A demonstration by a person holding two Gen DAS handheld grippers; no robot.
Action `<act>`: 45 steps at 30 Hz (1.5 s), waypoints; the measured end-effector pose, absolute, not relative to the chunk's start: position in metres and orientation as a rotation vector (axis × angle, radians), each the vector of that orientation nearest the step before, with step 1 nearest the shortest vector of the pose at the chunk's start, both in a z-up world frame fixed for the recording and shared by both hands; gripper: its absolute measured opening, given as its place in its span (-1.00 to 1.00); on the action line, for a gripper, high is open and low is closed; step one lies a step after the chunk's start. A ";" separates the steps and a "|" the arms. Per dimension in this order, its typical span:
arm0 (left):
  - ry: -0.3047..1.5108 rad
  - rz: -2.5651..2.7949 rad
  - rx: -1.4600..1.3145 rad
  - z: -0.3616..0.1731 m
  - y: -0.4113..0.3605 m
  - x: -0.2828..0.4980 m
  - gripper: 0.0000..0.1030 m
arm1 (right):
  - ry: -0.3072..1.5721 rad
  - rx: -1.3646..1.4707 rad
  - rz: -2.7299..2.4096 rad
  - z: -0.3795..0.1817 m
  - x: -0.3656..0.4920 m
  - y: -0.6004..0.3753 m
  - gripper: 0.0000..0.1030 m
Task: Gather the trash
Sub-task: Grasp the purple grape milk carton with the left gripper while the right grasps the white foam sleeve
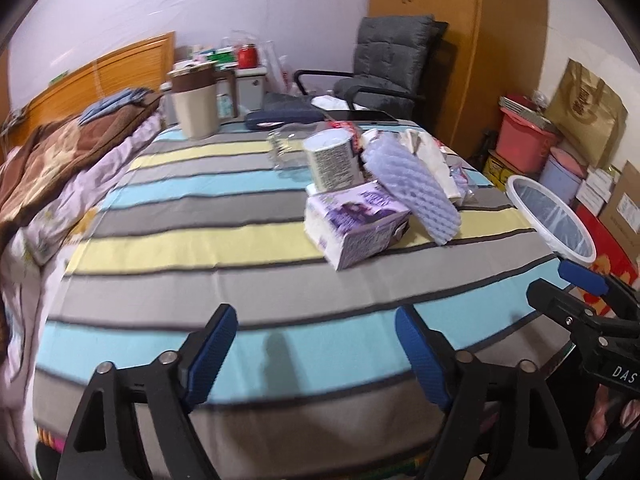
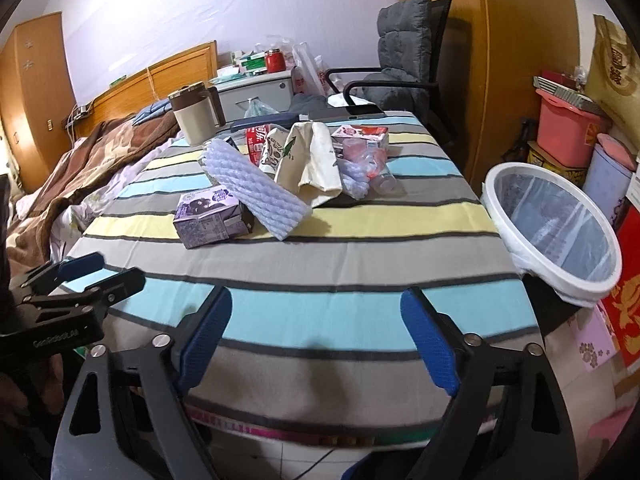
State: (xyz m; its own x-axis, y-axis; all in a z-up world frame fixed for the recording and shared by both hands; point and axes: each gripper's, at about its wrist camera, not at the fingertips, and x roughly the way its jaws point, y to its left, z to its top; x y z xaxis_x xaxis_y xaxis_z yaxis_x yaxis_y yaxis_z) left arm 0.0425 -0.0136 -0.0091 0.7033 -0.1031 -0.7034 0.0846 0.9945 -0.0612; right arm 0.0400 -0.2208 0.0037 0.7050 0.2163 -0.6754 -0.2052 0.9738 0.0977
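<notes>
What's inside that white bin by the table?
The bin holds a clear plastic liner; no trash shows in the part visible. Its bottom is hard to make out through the liner.

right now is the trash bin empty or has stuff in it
Looks empty: the white trash bin beside the table shows only its clear liner inside, and the purple carton lies on the tablecloth.

Pale lilac wall [image 2: 168,12], wooden wardrobe [image 2: 516,60], grey padded chair [image 2: 404,36], wooden headboard [image 2: 176,68]
</notes>
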 end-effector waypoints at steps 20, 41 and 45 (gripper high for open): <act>0.795 -0.149 0.006 -0.005 0.005 0.091 0.47 | 0.810 -0.083 0.449 -0.003 0.117 -0.184 0.42; 0.792 -0.447 0.079 -0.009 -0.017 0.145 0.48 | 0.871 0.034 0.439 0.000 0.107 -0.220 -0.42; 0.808 -0.497 0.122 -0.015 -0.027 0.147 0.48 | 0.872 0.051 0.418 0.002 0.104 -0.225 -0.42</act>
State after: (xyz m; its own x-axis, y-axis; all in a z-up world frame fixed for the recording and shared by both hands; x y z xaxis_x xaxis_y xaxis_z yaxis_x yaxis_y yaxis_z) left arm 0.1472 -0.0269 -0.0150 0.5833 -0.3790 -0.7184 0.4704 0.8787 -0.0816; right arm 0.1036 -0.2251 0.0016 0.5681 0.3766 -0.7318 -0.3353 0.9179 0.2121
